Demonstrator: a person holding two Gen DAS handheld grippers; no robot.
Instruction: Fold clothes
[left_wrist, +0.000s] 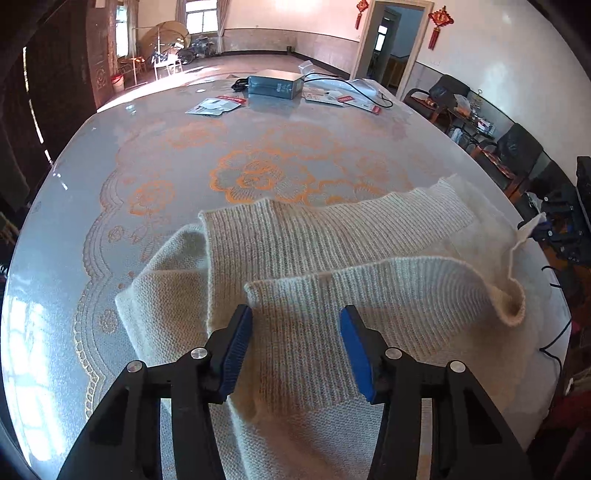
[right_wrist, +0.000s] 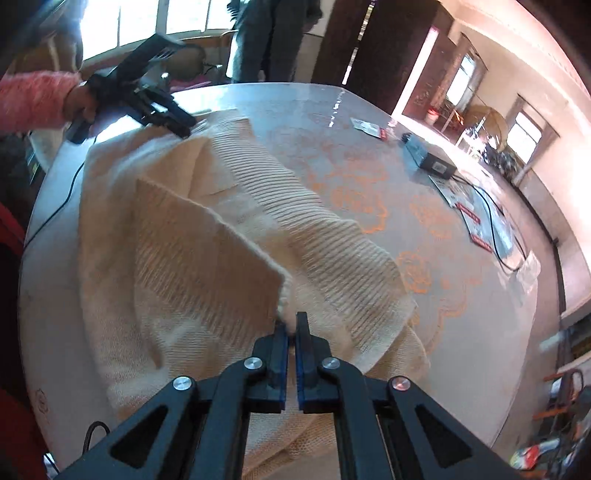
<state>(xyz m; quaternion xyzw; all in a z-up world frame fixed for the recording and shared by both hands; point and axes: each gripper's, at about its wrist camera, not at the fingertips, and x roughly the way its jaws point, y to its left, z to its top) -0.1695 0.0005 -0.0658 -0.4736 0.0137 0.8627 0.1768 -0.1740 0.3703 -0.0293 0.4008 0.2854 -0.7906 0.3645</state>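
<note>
A cream knitted sweater (left_wrist: 295, 258) lies spread on the round table (left_wrist: 110, 155), with ribbed sleeves folded across its body. My left gripper (left_wrist: 295, 317) hovers open over the near sleeve, blue pads on either side of the ribbed cuff and nothing pinched. In the right wrist view the sweater (right_wrist: 207, 236) fills the near half of the table, and my right gripper (right_wrist: 291, 325) is shut on a lifted fold of its edge. The left gripper (right_wrist: 162, 110) shows at the far side, held by a hand in a pink sleeve.
A grey box (left_wrist: 275, 86) with a black cable, plus leaflets (left_wrist: 216, 106), lies at the table's far side. Dark chairs (left_wrist: 517, 155) stand to the right. A person (right_wrist: 273, 33) stands beyond the table. A black cable (right_wrist: 55, 206) hangs off the table edge.
</note>
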